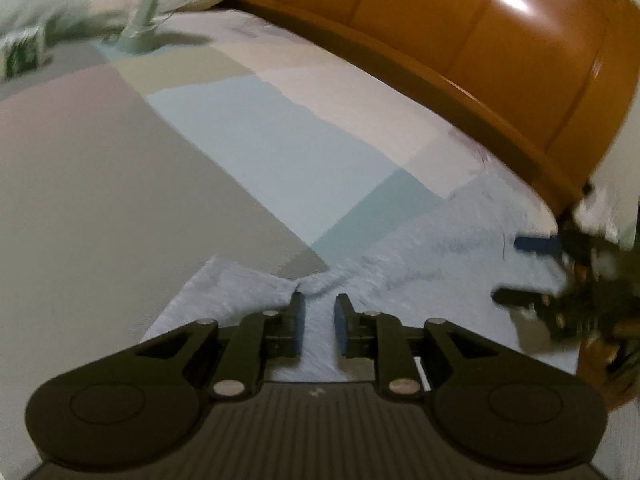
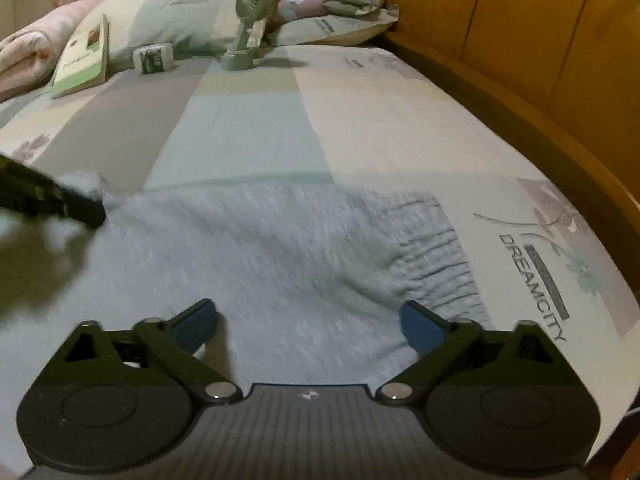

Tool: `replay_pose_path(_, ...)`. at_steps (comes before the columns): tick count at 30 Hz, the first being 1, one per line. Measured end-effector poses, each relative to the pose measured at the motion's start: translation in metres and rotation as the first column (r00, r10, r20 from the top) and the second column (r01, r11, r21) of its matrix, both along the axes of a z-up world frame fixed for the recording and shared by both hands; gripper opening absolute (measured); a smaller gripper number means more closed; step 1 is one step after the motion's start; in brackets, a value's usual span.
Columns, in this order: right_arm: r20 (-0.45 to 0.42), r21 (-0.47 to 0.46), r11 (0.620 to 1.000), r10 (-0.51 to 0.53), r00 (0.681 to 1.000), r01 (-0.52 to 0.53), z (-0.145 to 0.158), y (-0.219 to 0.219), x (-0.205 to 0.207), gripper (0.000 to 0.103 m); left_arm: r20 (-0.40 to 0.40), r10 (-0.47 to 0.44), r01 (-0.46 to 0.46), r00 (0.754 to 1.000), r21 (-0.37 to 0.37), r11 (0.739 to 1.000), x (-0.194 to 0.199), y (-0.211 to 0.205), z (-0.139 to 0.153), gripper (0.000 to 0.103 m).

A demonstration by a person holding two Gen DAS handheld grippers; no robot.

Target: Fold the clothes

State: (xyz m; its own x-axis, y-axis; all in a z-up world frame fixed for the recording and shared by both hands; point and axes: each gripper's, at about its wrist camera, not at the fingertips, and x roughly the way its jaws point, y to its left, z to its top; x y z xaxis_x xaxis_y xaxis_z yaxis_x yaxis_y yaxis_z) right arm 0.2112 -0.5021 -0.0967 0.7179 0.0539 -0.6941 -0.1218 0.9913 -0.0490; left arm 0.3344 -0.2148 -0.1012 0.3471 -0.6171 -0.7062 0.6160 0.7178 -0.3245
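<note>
A light blue knit garment [image 2: 280, 256] with an elastic waistband [image 2: 432, 248] lies spread on the bed. My left gripper [image 1: 319, 312] is shut on a corner of the garment [image 1: 420, 256] and holds it bunched between its narrowed fingers. It also shows at the left of the right wrist view [image 2: 80, 208], with the cloth corner at its tip. My right gripper [image 2: 310, 320] is open and empty just above the near part of the garment. It shows blurred at the right edge of the left wrist view [image 1: 532, 272].
The bed has a pastel patchwork sheet [image 2: 248, 136]. A wooden headboard [image 2: 540, 60] runs along the right side. At the far end stand a green hand fan [image 2: 248, 24], a small box [image 2: 154, 58], a green booklet [image 2: 84, 60] and pillows [image 2: 176, 12].
</note>
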Motion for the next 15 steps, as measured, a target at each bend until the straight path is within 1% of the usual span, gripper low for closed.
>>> replay_pose_path(3, -0.007, -0.050, 0.999, 0.017, 1.000, -0.017, 0.005, 0.004, -0.008, 0.098, 0.040, -0.001, -0.001, 0.999, 0.048, 0.999, -0.005, -0.002, 0.007, 0.016)
replay_pose_path(4, -0.005, -0.052, 0.998, 0.018, 1.000, -0.018, 0.009, 0.006, -0.012, 0.098, 0.053, -0.008, 0.004, 0.999, 0.058, 0.998, -0.009, -0.003, 0.012, 0.016)
replay_pose_path(5, -0.001, -0.049, 0.999, 0.019, 1.000, -0.019, 0.013, 0.009, -0.016, 0.098, 0.077, -0.029, 0.025, 0.997, 0.061, 0.998, -0.018, -0.004, 0.018, 0.020)
replay_pose_path(7, 0.007, -0.044, 0.999, 0.021, 1.000, -0.021, 0.020, 0.016, -0.025, 0.100, 0.123, -0.077, 0.069, 0.989, 0.067, 0.995, -0.035, -0.007, 0.028, 0.024)
replay_pose_path(10, -0.022, -0.036, 0.998, 0.045, 0.999, -0.046, 0.015, 0.021, -0.036, 0.100, 0.175, -0.174, 0.160, 0.969, 0.090, 0.983, -0.066, -0.013, 0.037, 0.033)
replay_pose_path(13, -0.044, -0.051, 0.998, 0.041, 0.998, -0.043, 0.000, 0.017, -0.047, 0.101, 0.213, -0.261, 0.237, 0.942, 0.133, 0.962, -0.101, -0.018, 0.034, 0.039)
replay_pose_path(14, -0.043, -0.047, 0.998, 0.034, 0.999, -0.036, 0.002, 0.017, -0.051, 0.101, 0.214, -0.278, 0.249, 0.936, 0.151, 0.957, -0.111, -0.018, 0.031, 0.042)
replay_pose_path(15, -0.038, -0.040, 0.999, 0.026, 0.999, -0.027, 0.006, 0.017, -0.054, 0.101, 0.208, -0.280, 0.248, 0.937, 0.166, 0.954, -0.117, -0.018, 0.027, 0.043)
